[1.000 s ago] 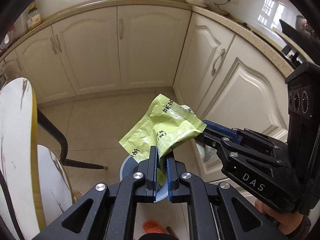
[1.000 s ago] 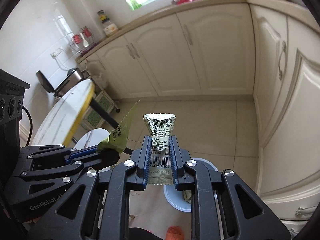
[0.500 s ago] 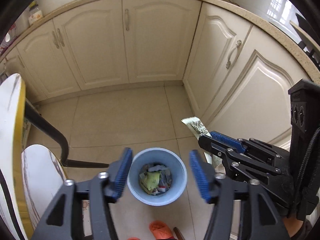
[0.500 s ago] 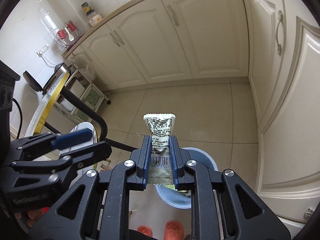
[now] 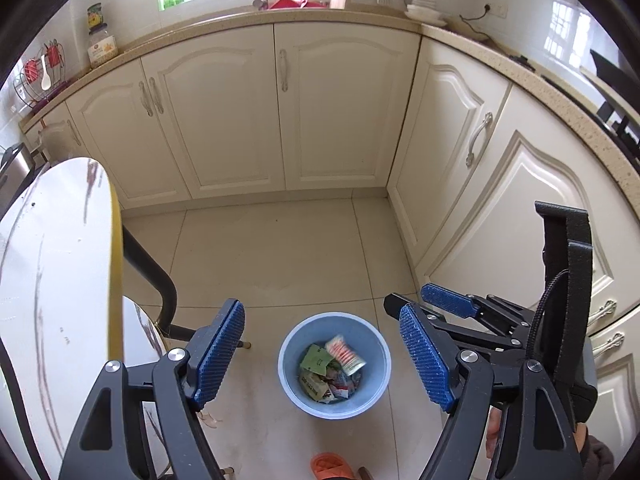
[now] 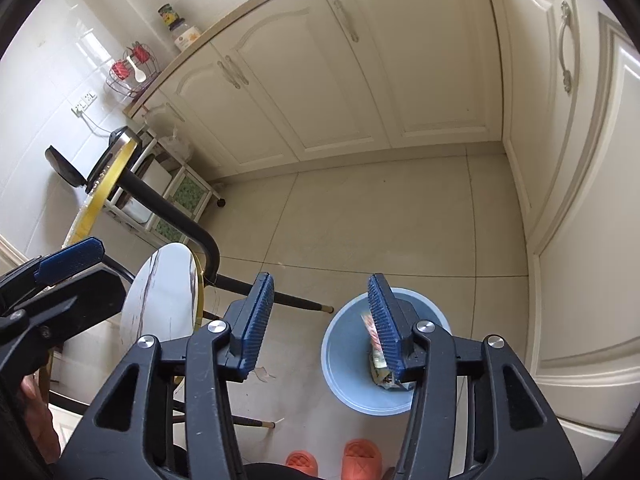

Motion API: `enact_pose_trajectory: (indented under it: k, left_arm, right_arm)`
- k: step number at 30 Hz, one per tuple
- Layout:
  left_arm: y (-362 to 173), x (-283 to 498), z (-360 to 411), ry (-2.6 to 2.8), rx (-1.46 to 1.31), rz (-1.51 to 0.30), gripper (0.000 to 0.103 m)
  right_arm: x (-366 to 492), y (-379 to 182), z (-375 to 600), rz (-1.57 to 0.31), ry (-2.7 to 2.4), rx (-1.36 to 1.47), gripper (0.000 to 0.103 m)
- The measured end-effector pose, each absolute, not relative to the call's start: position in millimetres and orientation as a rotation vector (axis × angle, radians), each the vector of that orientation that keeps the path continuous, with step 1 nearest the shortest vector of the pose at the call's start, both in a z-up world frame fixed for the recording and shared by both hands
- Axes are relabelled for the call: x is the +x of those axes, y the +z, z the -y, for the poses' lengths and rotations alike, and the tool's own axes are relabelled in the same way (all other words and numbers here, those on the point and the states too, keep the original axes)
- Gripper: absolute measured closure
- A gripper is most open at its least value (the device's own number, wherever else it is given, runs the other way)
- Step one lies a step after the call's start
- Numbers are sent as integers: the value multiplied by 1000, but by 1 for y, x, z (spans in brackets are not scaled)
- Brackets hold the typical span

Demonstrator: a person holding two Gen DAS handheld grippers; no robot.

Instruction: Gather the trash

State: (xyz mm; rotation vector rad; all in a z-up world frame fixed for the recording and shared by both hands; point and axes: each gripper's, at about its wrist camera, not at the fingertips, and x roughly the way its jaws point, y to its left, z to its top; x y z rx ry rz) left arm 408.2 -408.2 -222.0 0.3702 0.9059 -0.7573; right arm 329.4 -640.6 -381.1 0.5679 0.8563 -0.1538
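A light blue bin stands on the tiled floor below both grippers and holds several wrappers, green and red-striped ones on top. My left gripper is open and empty right above the bin. My right gripper is open and empty too; the bin sits under its right finger, which hides part of the wrappers. The right gripper also shows in the left wrist view, open, to the bin's right.
Cream kitchen cabinets line the back and right. A round white table with a yellow rim and a white stool stand at the left, with black legs. Orange slippers are on the floor near the bin.
The left gripper opened and dropped the green wrapper into the bin. The right gripper then opened and let go of the silver-green packet, which now lies in the bin.
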Motion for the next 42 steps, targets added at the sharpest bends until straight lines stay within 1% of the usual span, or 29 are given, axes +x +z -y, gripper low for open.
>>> enact_pose_trajectory:
  k: [3,4,5,7,10,11,12,13,14,16,19,21,31,38,42]
  left_arm:
    - [-206,393,398,-765,361,-871,25]
    - [-200,387,396,-762,359,-858,21]
    - [-194,381,391,-759,354,-841,19]
    - [-181,367,380,-761,343,-805,18]
    - [-161,341,359,-751,325,-756,11]
    - [-154,332,352,-741,318,-736,10]
    - [-147,322,344,-733,310,-712,10]
    - [-140,312,335,-726,301,-690,7]
    - [-133,303,325,-715,292,-668,5]
    - [-119,283,303,-685,276,-618,2]
    - [-102,252,267,-627,243,-551,1]
    - [-94,231,242,-575,225,-515,1]
    - [-73,106,146,-303,121,-400,1]
    - [-59,10,119,-171,81,-308,1]
    - [-57,-52,113,-121,76,-225,1]
  right_arm:
    - [323,-364,634,-835,-159,555,50]
    - [320,-356,631,-823,-163,547,49]
    - [317,-348,629,-812,-167,538,48]
    - [310,-329,622,-786,-176,516,39]
    - [299,-297,606,-742,-186,474,30]
    - [294,-286,600,-727,-189,461,28]
    - [291,-276,593,-713,-185,448,24]
    - [287,-265,586,-699,-176,433,20]
    - [283,-254,578,-682,-169,419,18]
    - [274,-233,561,-649,-152,391,8]
    - [261,-205,534,-604,-119,356,5]
    - [255,-190,513,-589,-93,331,0]
    - [233,-129,398,-516,87,172,0]
    - [206,-79,335,-414,155,64,0]
    - [179,-51,307,-328,186,7,0]
